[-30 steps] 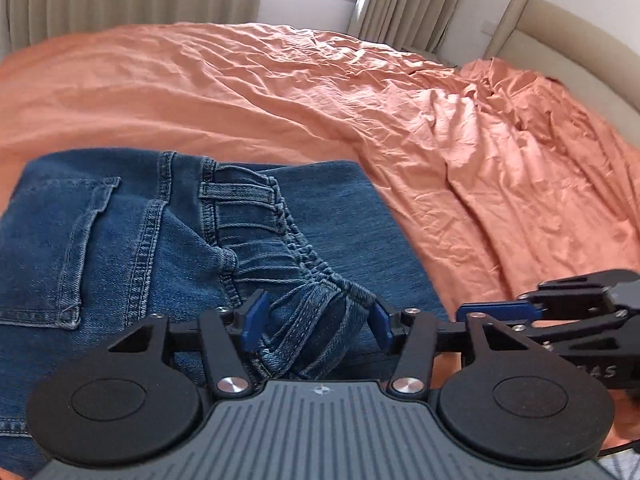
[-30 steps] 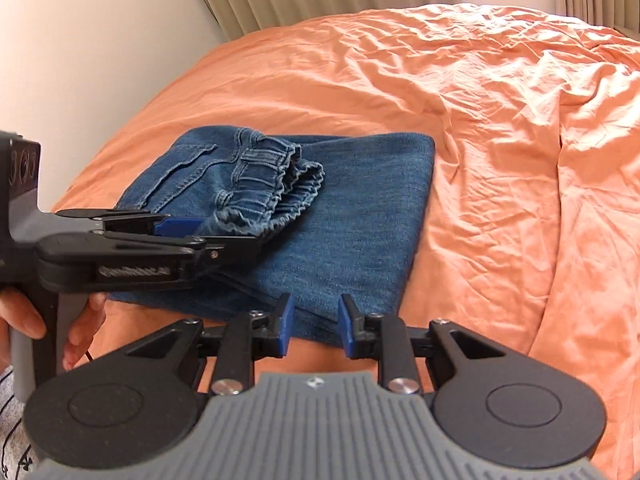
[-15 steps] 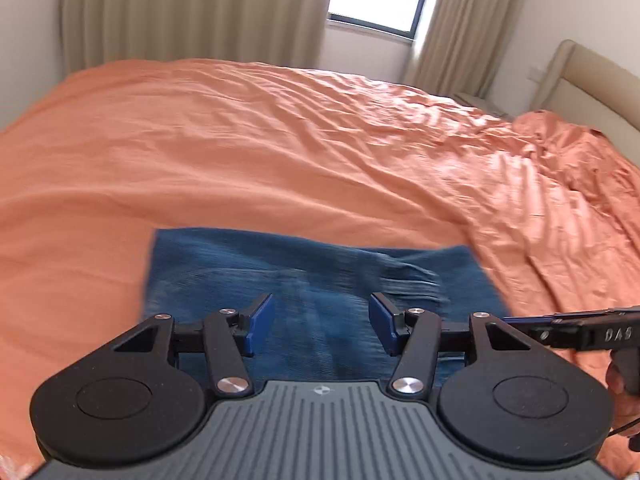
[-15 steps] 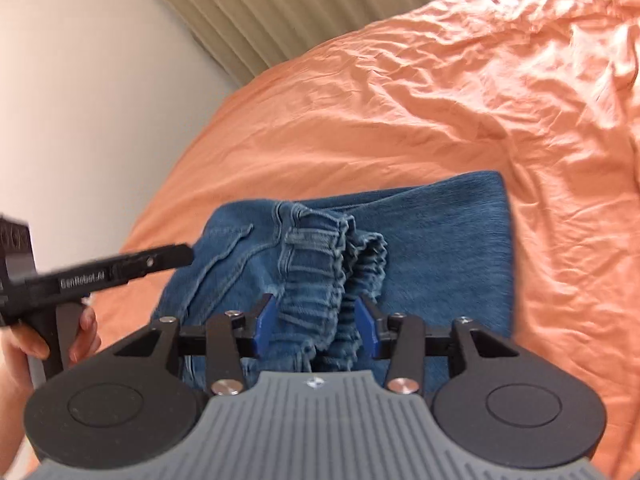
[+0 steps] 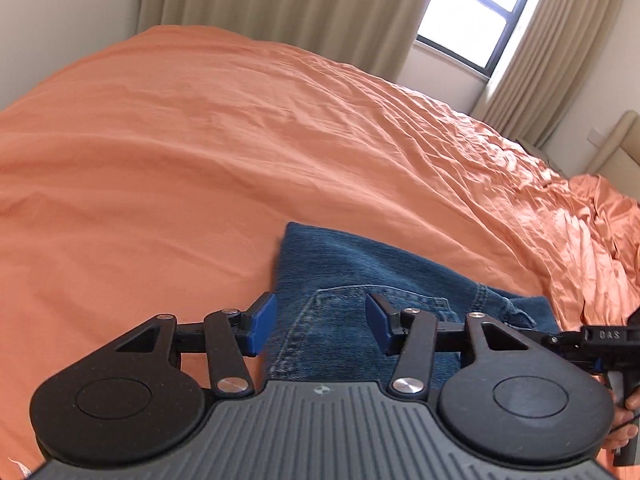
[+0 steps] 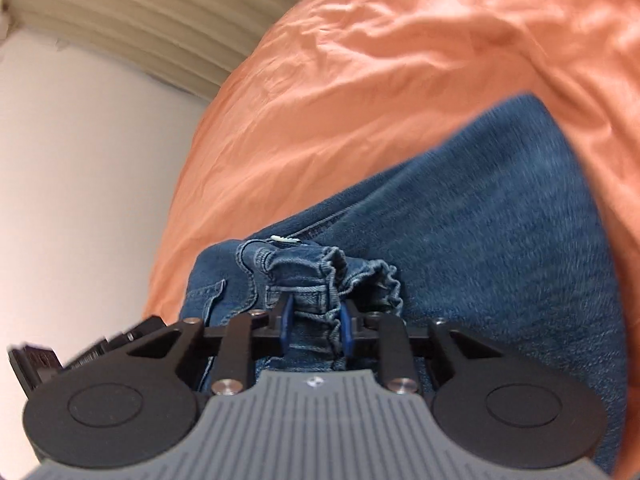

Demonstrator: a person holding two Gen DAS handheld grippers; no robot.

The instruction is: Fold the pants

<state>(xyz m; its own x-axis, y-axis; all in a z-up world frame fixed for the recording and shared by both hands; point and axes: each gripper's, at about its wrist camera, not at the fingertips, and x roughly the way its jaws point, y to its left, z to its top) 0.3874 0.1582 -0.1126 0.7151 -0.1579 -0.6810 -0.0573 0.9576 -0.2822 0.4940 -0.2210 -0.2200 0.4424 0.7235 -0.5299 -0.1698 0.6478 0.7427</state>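
I am partway through folding the jeans, which lie in a compact blue block on the rumpled orange bedsheet. My right gripper is closing narrow around the gathered, elastic waistband — bunched denim sits between its blue pads. My left gripper hovers half-wide over the stitched back pocket, its jaws closing on nothing. Next, I judge, the left needs an edge to pinch. The denim looks thick and heavy-seamed.

Right gripper closing on bunched waistband of folded jeans; orange bedsheet beneath.
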